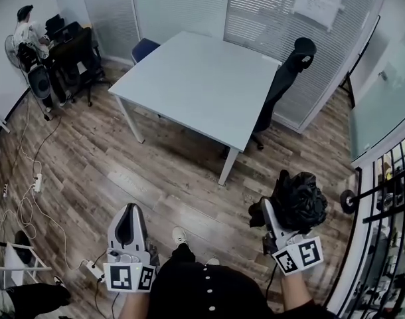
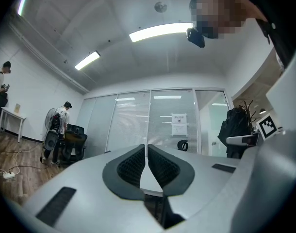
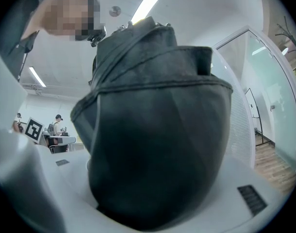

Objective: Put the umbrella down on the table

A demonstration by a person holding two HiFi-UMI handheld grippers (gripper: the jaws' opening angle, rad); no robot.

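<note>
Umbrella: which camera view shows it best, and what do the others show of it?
The head view: it shows the whole folded umbrella, bunched in the right gripper. The right gripper view shows only its dark fabric, which fills the frame. The left gripper view shows it as a small dark shape at the right.

The left hand-held gripper [image 1: 130, 212] points level and forward on the person's left. Its jaws are pressed together with nothing between them. The right hand-held gripper [image 1: 271, 212] also points level, its jaws set wide and clamped around a bundled black umbrella [image 1: 299, 199]. Both are held low in front of the person, well apart.
</note>
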